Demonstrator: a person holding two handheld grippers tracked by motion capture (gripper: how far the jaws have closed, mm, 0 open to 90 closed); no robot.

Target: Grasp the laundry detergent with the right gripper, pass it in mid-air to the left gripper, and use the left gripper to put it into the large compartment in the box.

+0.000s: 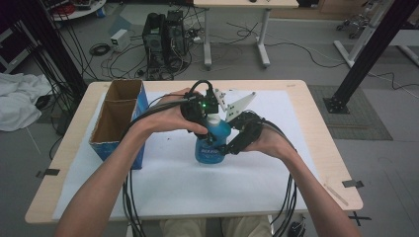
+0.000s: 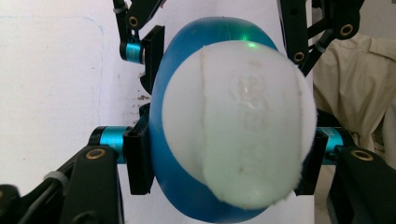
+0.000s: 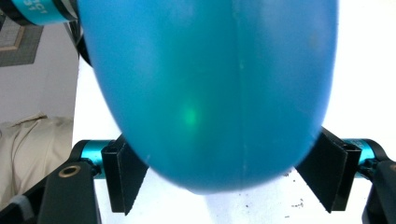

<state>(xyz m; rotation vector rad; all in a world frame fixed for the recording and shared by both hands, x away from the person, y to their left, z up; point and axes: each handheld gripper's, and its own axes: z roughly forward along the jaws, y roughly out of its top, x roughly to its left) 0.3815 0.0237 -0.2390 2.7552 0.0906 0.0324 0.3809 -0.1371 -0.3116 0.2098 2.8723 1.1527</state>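
Note:
A blue bottle (image 1: 211,143) with a white cap (image 1: 213,120) stands upright on the white sheet near the table's middle. My left gripper (image 1: 200,111) comes down over its top. In the left gripper view the cap (image 2: 233,126) lies between the jaws, and my left gripper (image 2: 226,161) is shut on the bottle's upper part, pads (image 2: 137,161) pressed to its sides. My right gripper (image 1: 234,143) reaches in from the right and is shut on the bottle's lower body. In the right gripper view, my right gripper (image 3: 224,172) has blue plastic (image 3: 210,84) between both its pads (image 3: 123,175).
An open cardboard box (image 1: 118,116) with blue sides stands at the table's left. The white sheet (image 1: 197,187) covers most of the wooden table (image 1: 326,163). Black cables (image 1: 131,197) trail from both grippers over the near edge. Computers and cables sit on the floor beyond.

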